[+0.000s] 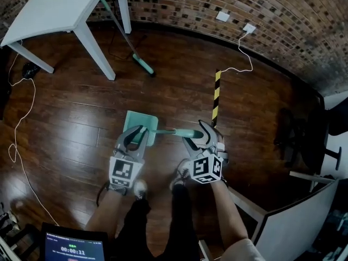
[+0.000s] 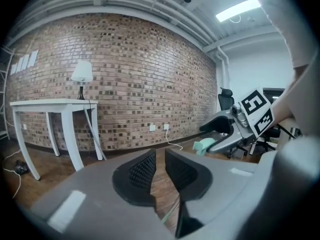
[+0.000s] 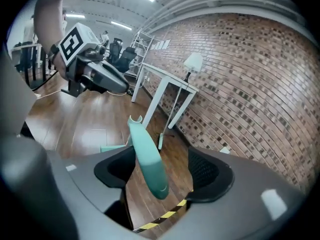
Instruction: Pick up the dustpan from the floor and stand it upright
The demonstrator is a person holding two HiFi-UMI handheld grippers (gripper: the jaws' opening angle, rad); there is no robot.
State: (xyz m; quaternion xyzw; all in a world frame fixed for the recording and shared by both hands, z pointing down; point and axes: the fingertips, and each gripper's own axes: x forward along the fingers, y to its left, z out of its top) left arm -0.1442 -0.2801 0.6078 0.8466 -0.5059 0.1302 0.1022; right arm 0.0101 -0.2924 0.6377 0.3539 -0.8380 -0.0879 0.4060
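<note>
Right gripper: fingers spread wide, dustpan handle lying loose between them, not clamped; probably only guarding it. Left gripper: fingers nearly together, pinching the dustpan by a thin edge at its pan, apparently clear of the floor. Handle runs level toward the right. Pan shows nothing inside. Not yet upright.

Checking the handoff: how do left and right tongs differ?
Left tongs nearly shut on the dustpan's thin edge; right tongs wide open, the handle loose between them. Left at the pan end, right at the handle end. Both meet the same dustpan.
</note>
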